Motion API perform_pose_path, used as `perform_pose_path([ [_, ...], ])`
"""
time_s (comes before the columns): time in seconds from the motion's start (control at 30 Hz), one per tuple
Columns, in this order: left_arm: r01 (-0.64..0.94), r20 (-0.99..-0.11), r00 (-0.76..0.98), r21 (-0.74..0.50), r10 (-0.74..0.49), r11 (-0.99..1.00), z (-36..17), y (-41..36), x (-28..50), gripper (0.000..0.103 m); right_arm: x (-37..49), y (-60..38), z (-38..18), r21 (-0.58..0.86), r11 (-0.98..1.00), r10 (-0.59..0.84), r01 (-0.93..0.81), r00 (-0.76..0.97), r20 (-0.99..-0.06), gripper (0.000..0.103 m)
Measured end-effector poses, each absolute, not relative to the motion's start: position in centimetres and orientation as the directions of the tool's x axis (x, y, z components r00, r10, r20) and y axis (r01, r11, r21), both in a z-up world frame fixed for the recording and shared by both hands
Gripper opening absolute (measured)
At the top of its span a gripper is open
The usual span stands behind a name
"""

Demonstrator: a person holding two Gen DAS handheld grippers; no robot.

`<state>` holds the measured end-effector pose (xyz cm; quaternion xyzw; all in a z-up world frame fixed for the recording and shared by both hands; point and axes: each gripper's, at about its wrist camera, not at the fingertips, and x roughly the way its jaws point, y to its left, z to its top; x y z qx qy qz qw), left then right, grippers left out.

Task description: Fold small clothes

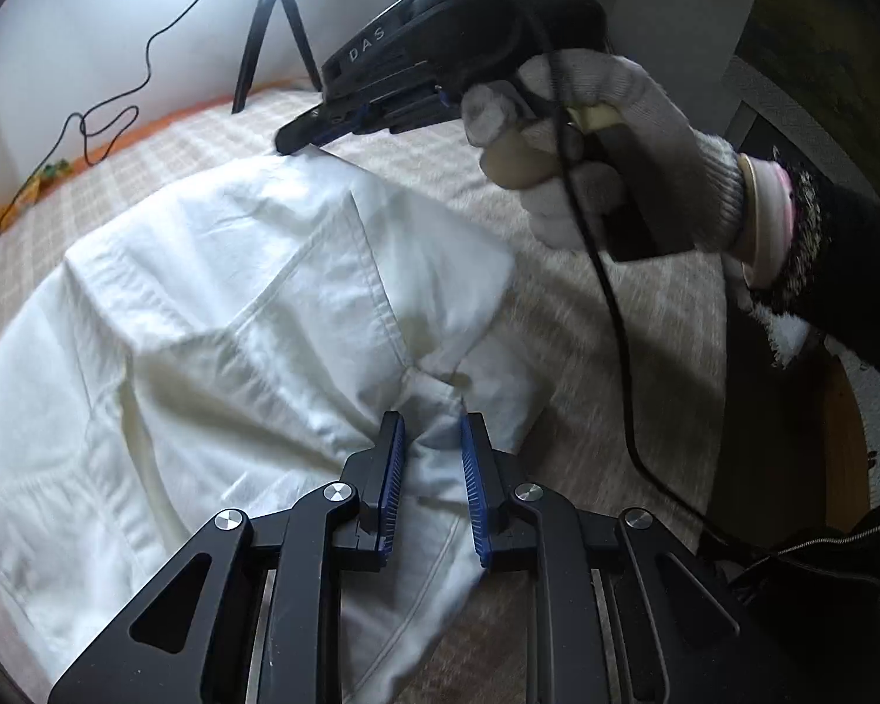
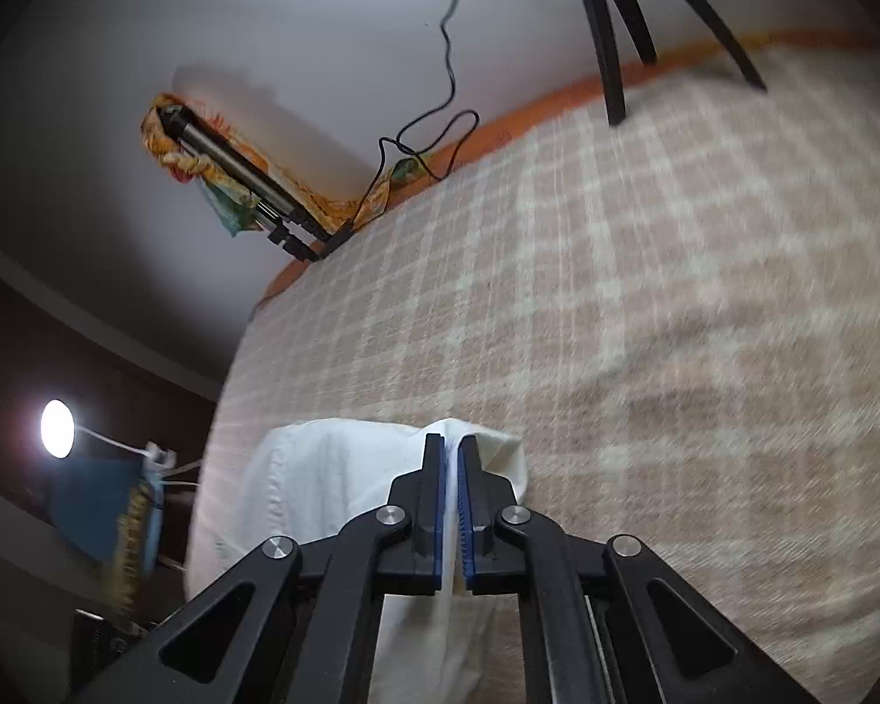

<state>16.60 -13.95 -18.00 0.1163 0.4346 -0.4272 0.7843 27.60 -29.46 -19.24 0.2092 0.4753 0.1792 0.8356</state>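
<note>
Home bedroom: plaid bedspread (image 2: 645, 270), lamp (image 2: 57, 428).

Light: glare is cast by a lamp (image 2: 57, 428) at lower left.
Blur: the checked blanket (image 2: 704, 322) is smeared.
Edges: fisheye bending, dark corners.

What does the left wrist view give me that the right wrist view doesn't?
Left wrist only: most of the white garment spread out, the left hand-held gripper with its jaws apart over a bunched part, and the gloved hand holding the right tool.
Right wrist only: the right hand-held gripper shut on a garment edge, and a lamp.
Both: the checked blanket, tripod and cable.
</note>
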Motion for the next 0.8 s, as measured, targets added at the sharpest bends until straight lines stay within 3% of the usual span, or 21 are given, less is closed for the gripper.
perform_pose_path([
  [0.27, 0.774, -0.747, 0.282, -0.194, -0.603, 0.602, -16.2, -12.6, 15.1, 0.018, 25.9, -31.1, -17.9, 0.421, 0.904, 0.396, -0.074, 0.513, -0.762, 0.005],
  [0.37, 0.745, -0.677, 0.328, -0.244, -0.659, 0.621, -13.7, -10.4, 14.0, 0.028, 22.1, -30.3, -15.0, 0.37, 0.907, 0.414, -0.2, 0.57, -0.709, 0.015],
  [0.43, 0.709, -0.631, 0.37, -0.283, -0.682, 0.646, -12.2, -8.3, 13.4, 0.033, 19.3, -29.1, -13.9, 0.314, 0.905, 0.424, -0.286, 0.584, -0.692, 0.016],
  [0.63, 0.597, -0.645, 0.489, -0.243, -0.587, 0.765, -11.5, -3.0, 12.8, 0.044, 14.6, -25.1, -17.4, 0.128, 0.902, 0.341, -0.413, 0.498, -0.798, 0.016],
  [0.8, 0.459, -0.685, 0.532, -0.261, -0.498, 0.849, -13.2, 1.4, 14.0, 0.044, 12.9, -23.9, -19.3, 0.011, 0.902, 0.238, -0.432, 0.476, -0.846, 0.016],
])
